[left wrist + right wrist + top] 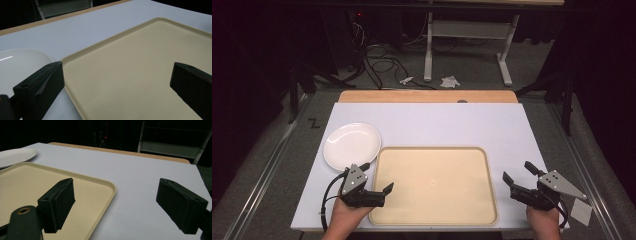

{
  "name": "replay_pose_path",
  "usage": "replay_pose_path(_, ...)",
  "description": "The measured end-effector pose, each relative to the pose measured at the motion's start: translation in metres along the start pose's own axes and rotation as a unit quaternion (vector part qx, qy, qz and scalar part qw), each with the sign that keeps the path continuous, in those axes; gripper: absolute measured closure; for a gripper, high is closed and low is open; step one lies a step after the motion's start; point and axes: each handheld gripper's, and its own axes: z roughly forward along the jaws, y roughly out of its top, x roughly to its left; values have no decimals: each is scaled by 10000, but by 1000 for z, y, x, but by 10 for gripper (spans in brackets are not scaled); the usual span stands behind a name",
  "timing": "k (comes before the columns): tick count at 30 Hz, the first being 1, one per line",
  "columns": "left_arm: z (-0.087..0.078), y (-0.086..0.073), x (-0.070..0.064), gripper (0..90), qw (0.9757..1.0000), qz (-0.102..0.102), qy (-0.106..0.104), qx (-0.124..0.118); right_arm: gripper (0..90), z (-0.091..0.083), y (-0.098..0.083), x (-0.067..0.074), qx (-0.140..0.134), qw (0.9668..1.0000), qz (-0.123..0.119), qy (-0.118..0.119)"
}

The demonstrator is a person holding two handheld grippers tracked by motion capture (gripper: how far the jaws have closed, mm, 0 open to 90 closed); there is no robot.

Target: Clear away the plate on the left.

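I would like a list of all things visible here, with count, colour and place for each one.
tray: 1, beige, near middle of the table, between the two grippers, nothing on it
plate: 1, white, left of the tray's far left corner, nothing on it
table: 1, white top with a wooden strip along the far edge
paper: 1, white, at the table's near right corner
cables: several, black, on the floor beyond the table
scraps: a few, white, on the floor by a white frame's legs
left gripper: 1, black, jaws open, at the tray's left edge
right gripper: 1, black, jaws open, just right of the tray
hands: 2, at the near edge, one on each gripper
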Motion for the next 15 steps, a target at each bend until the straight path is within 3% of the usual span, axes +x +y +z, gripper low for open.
replay_pose_path(15,-3,-1,9,1,9999,-86,73,-24,162,0,0,-2,-5,10000,-9,-17)
